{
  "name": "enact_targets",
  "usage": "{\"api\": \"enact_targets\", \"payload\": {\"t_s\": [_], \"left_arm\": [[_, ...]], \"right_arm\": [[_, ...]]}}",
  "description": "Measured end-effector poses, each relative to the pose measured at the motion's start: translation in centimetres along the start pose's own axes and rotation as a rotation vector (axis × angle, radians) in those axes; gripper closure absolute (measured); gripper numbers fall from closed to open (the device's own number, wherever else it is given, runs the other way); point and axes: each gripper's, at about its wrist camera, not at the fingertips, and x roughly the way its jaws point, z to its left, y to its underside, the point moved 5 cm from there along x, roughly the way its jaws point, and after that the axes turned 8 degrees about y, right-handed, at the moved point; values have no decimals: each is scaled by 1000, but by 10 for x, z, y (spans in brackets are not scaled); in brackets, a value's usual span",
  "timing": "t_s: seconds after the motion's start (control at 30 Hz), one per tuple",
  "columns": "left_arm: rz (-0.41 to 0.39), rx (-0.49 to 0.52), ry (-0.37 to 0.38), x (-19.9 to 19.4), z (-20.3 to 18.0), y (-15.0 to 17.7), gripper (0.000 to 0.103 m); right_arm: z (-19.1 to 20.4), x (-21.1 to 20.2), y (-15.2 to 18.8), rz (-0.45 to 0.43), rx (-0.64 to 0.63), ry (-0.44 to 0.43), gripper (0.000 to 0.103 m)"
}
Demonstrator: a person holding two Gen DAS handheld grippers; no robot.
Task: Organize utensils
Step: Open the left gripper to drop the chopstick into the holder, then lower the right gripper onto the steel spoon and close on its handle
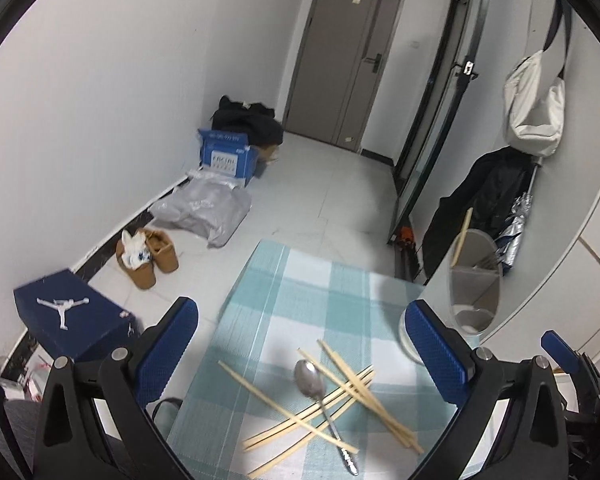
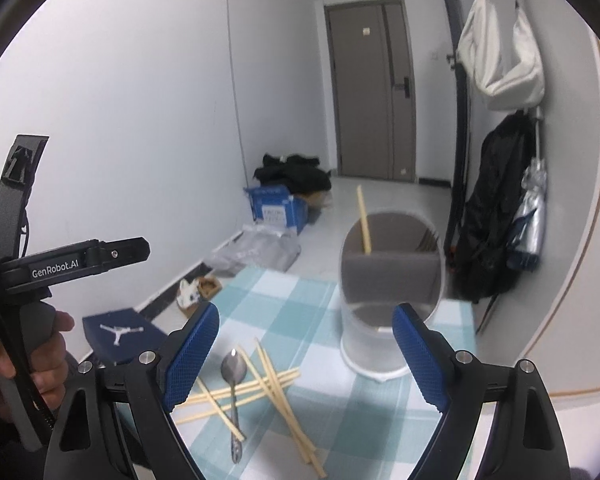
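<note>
Both the left claw (image 1: pixel 302 344) and right claw (image 2: pixel 306 354) gape wide, empty, above the chopsticks (image 1: pixel 332 400).

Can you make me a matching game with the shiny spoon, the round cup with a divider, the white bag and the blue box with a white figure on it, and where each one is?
Things:
1. shiny metal spoon
2. round translucent utensil holder with a grey divider
3. white fabric bag
4. dark blue box with a white figure

Places:
A. on the floor by the wall
B. hanging on the wall
C. lying among the wooden chopsticks on the checked cloth
D. standing upright at the far side of the table

Pairs: 1-C, 2-D, 3-B, 4-A
</note>
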Motion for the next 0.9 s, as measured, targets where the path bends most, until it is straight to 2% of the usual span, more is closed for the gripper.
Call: {"api": "enact_targets", "payload": {"t_s": [0.27, 0.47, 0.57, 0.7, 0.8, 0.9], "left_arm": [[123, -72, 16, 34, 32, 31, 1], [186, -134, 3, 39, 52, 36, 1], [197, -181, 0, 41, 63, 33, 1], [172, -219, -18, 37, 74, 25, 1], [165, -251, -15, 35, 83, 23, 1], [171, -277, -12, 38, 89, 23, 1]], "right_arm": [[18, 39, 29, 121, -43, -36, 14], [27, 73, 48, 241, -49, -35, 14], [37, 87, 57, 311, -15, -100, 15], [64, 105, 67, 389, -20, -212, 18], [83, 122, 76, 463, -6, -285, 28], [96, 139, 87, 527, -6, -308, 36]]}}
